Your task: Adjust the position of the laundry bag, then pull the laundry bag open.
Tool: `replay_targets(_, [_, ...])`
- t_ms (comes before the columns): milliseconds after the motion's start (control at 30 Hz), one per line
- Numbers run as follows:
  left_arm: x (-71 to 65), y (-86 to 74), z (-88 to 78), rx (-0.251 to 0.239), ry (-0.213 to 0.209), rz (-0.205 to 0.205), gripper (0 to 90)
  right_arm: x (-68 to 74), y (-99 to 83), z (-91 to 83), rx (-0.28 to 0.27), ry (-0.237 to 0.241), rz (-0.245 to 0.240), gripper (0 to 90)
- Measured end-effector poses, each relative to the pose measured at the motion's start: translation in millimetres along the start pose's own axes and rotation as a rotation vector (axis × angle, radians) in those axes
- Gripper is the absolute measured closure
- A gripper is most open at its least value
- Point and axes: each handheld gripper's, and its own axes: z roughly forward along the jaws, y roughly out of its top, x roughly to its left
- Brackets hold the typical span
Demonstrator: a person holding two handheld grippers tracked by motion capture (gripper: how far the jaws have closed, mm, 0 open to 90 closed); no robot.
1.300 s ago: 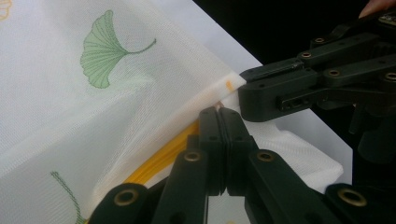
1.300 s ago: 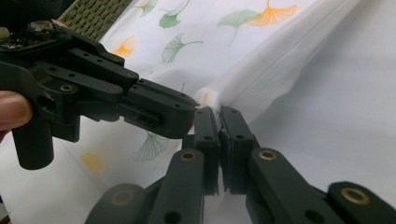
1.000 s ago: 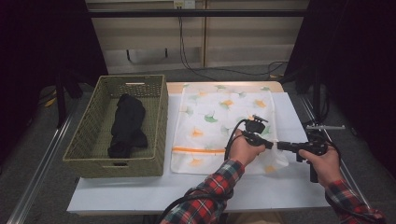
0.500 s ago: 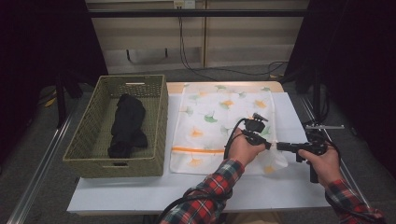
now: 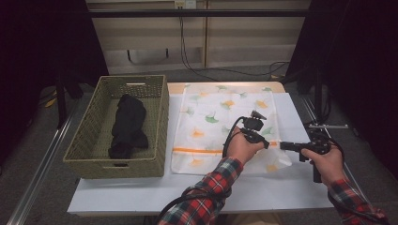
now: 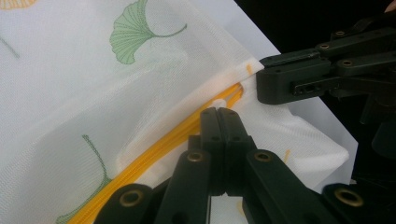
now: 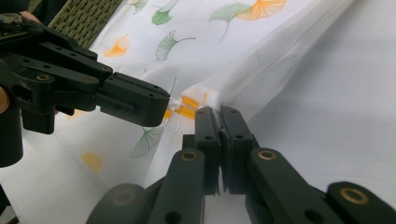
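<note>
A white mesh laundry bag (image 5: 225,126) with a leaf print lies flat on the worktop (image 5: 141,192), right of a woven basket (image 5: 94,140). Its orange zipper (image 6: 187,126) runs across the bag toward its right edge, where both claws meet. The left claw (image 6: 218,112) is pinched shut on the zipper pull; the right claw (image 7: 218,112) is clamped on the bag's edge just beyond it, so the zipper's length lies leftward from both.

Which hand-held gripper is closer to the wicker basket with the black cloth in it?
Left. The left hand-held gripper sits over the mesh bag, a bag's width right of the basket. The right hand-held gripper is farther right, at the bag's right edge.
</note>
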Motion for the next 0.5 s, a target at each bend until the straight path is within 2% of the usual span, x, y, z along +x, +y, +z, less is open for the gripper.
replay_targets(100, [1.1, 0.1, 0.8, 0.005, -0.002, 0.013, 90.0, -0.4, -0.2, 0.0, 0.003, 0.0, 0.005, 87.2])
replay_targets(133, [0.0, 0.1, 1.9, -0.008, 0.005, -0.01, 90.0, -0.9, -0.4, 0.0, 0.006, -0.009, 0.004, 87.2])
replay_targets(200, [1.7, 0.3, 1.0, 0.007, -0.003, -0.014, 90.0, -2.0, -0.8, 0.6, 0.008, -0.01, 0.008, 87.1])
replay_targets(300, [4.4, 1.4, -0.8, 0.019, 0.003, 0.0, 90.0, -0.4, -0.1, 2.3, 0.014, -0.016, 0.006, 87.2])
replay_targets(433, [6.7, 2.9, -3.5, 0.026, -0.001, -0.002, 90.0, -1.7, 0.3, 2.9, 0.01, -0.019, 0.0, 87.2])
replay_targets(467, [6.7, 2.9, -3.5, 0.026, -0.001, -0.002, 90.0, -2.4, 0.5, 2.4, 0.009, -0.007, 0.011, 87.2])
replay_targets(500, [6.2, 2.9, -3.6, 0.012, -0.008, -0.014, 90.0, -3.2, 0.8, 1.8, 0.009, -0.003, 0.011, 87.2])
